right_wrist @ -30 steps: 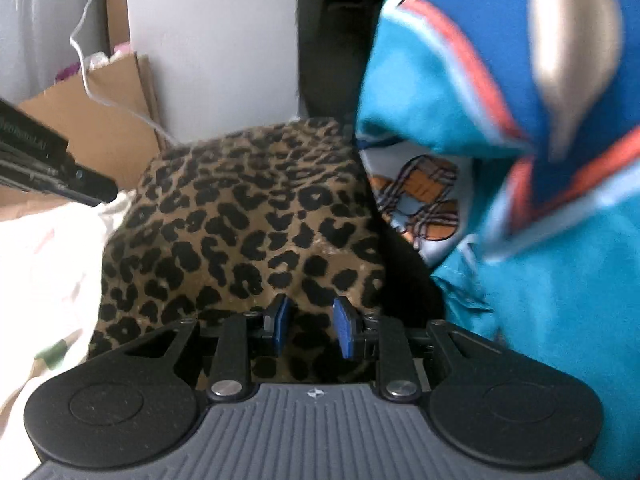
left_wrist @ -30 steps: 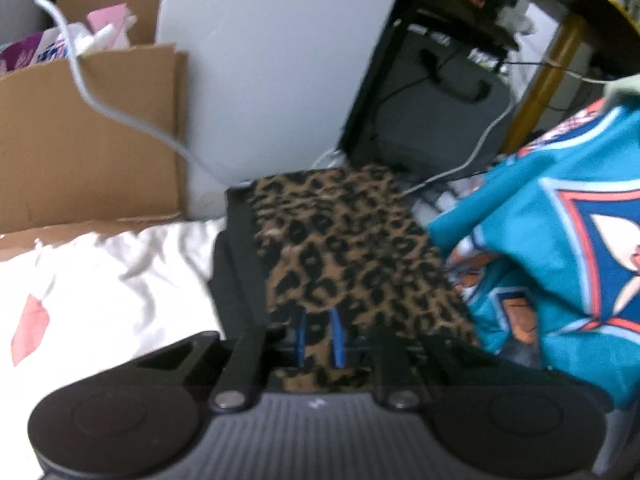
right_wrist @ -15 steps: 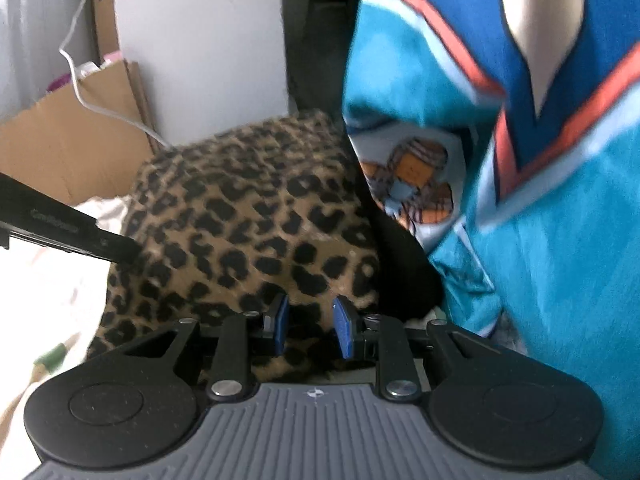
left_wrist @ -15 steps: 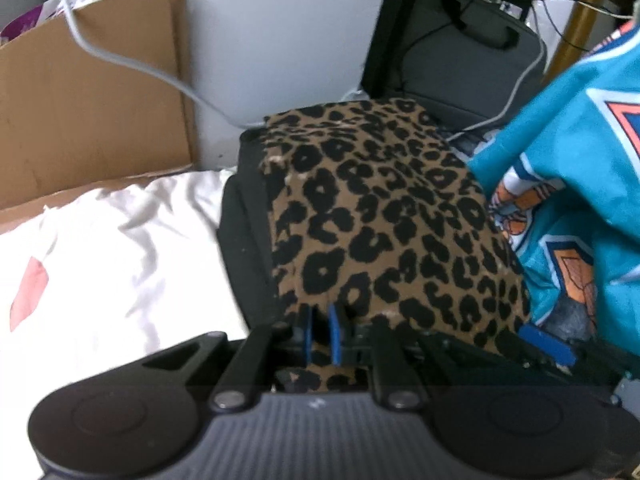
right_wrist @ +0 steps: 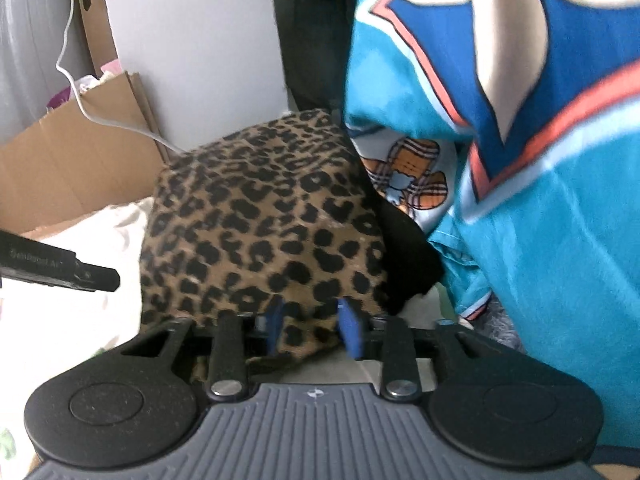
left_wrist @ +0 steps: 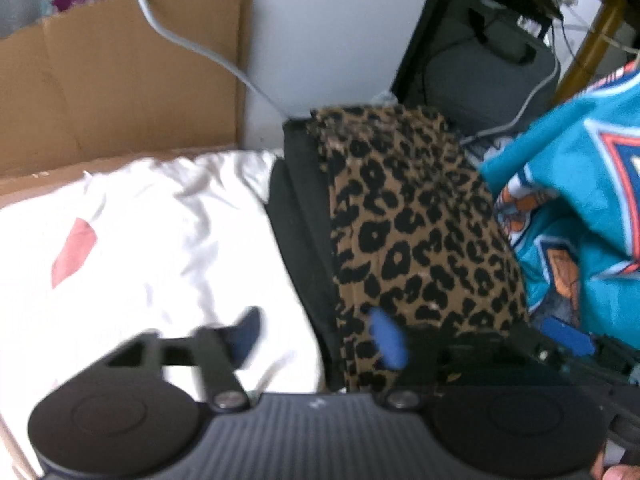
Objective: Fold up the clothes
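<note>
Both sets of jaws, pinched on the leopard-print cloth [left_wrist: 420,220] a second ago, are now opening. Your left gripper [left_wrist: 316,340] stands wide, one pad over the white sheet [left_wrist: 160,240] at lower left, gripping nothing. Your right gripper [right_wrist: 312,324] still straddles the cloth's near edge at lower centre without pressing. That fold looks placed on the black pile [left_wrist: 300,220]. Next, reach right for the teal shirt [right_wrist: 520,200].

**Almost no readable text**

You can make out only one faint printed line, on the black arm of the left gripper [right_wrist: 60,266] in your right wrist view. It is too blurred to read. Nothing else carries lettering.
</note>
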`<control>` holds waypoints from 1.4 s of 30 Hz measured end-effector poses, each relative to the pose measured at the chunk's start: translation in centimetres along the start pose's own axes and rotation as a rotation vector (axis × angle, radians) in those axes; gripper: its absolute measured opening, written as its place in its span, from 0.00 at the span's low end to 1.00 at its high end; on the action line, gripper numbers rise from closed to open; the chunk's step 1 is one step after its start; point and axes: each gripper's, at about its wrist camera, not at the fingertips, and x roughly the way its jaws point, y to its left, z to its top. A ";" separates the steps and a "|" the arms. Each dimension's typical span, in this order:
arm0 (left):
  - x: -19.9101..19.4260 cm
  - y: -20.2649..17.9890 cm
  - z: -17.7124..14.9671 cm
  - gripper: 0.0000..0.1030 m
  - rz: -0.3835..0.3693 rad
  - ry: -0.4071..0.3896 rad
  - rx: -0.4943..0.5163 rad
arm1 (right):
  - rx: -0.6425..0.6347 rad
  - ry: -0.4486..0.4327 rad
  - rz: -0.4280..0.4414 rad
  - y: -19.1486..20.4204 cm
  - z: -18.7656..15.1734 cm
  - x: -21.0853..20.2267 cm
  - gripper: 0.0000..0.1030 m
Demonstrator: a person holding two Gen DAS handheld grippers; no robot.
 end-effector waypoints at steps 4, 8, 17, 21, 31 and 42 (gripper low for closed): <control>-2.2 0.2 0.2 0.86 0.006 0.003 0.012 | 0.036 0.025 0.015 1.2 0.9 -1.0 0.81; -4.4 0.4 -0.3 0.96 0.031 0.006 0.031 | 0.103 0.076 0.022 1.9 1.7 -1.7 0.89; -10.3 1.7 -1.3 0.99 0.062 0.040 0.094 | 0.159 0.177 0.026 4.5 3.2 -5.7 0.97; -13.5 2.3 -1.8 0.99 0.078 0.043 0.092 | 0.179 0.176 0.021 5.5 4.1 -8.5 0.97; -21.0 2.3 -2.8 0.99 0.075 0.036 0.098 | 0.201 0.246 0.023 8.2 6.3 -15.1 0.99; -30.2 3.3 -3.3 0.99 0.067 -0.039 0.148 | 0.272 0.293 0.106 11.7 11.3 -23.4 1.00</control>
